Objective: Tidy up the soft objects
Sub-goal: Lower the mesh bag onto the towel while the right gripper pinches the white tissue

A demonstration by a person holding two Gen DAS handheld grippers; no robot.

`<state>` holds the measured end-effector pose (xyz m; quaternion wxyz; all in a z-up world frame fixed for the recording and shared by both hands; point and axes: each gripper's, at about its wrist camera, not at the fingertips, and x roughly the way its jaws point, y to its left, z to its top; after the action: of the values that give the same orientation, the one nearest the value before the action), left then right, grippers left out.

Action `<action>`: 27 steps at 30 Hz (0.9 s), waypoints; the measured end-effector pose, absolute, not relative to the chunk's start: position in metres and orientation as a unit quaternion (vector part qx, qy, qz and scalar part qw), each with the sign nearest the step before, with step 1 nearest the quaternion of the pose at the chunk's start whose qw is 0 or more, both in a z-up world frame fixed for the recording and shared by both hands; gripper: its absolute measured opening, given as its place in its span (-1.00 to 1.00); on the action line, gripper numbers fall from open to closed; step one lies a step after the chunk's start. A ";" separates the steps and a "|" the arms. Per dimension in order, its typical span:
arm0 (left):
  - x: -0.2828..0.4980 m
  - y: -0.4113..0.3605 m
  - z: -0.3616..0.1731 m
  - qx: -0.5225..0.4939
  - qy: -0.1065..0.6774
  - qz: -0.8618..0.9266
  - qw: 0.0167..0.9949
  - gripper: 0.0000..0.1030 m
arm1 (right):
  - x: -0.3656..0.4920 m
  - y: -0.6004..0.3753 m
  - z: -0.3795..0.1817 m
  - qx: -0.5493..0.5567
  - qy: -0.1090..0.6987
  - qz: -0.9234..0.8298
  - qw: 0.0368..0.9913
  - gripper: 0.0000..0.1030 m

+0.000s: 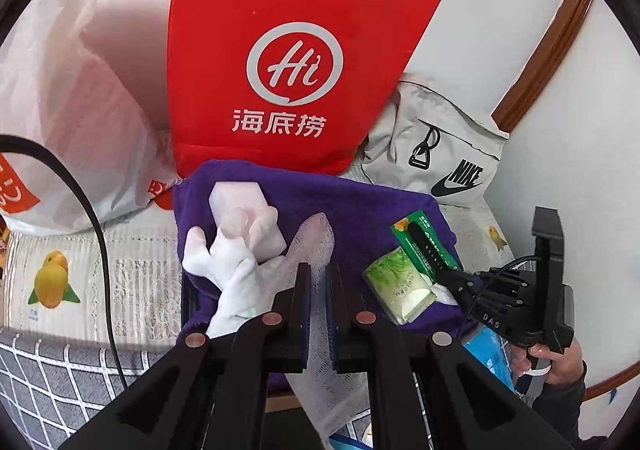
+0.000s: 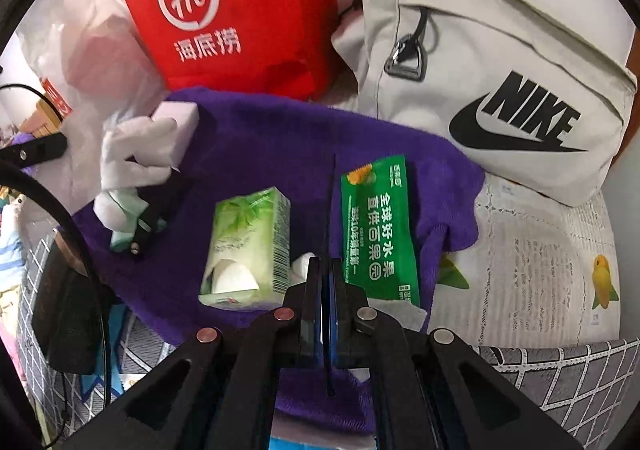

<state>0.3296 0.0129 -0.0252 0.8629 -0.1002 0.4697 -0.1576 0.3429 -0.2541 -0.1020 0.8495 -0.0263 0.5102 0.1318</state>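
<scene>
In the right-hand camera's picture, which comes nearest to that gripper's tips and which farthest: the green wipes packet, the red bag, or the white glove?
From the right gripper, in its own view:
1. Green wipes packet: just right of the shut tips, lying on the purple towel.
2. White glove: off to the left, at the towel's far left part.
3. Red bag: farthest, standing behind the towel at the back.

On towel point(image 2: 248, 138): sponge point(image 2: 180, 126) far left under glove point(image 2: 132, 158), tissue pack point(image 2: 248, 246) centre, wipes packet point(image 2: 378, 226) right. Behind towel: paper bag point(image 2: 240, 10) left, backpack point(image 2: 500, 70) right.
</scene>
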 end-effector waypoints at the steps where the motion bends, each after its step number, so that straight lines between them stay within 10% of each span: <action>1: 0.331 0.013 -0.024 -0.100 0.468 -0.159 0.864 -0.86 | 0.345 -0.254 -0.106 -0.026 0.516 0.133 0.846 -0.94; 10: 0.355 -0.001 -0.035 -0.093 0.478 -0.162 0.858 -0.86 | 0.350 -0.258 -0.119 -0.018 0.532 0.110 0.840 -0.87; 17: 0.382 -0.016 -0.057 -0.093 0.499 -0.168 0.845 -0.86 | 0.334 -0.267 -0.104 -0.004 0.514 0.111 0.851 -0.26; 27: 0.406 -0.035 -0.083 -0.074 0.528 -0.155 0.832 -0.86 | 0.312 -0.260 -0.084 -0.023 0.492 0.123 0.862 -0.25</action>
<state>0.4062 -0.0350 -0.0832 0.8319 -0.0742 0.5276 -0.1549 0.3116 -0.2600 -0.0844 0.8616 -0.0233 0.4919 0.1229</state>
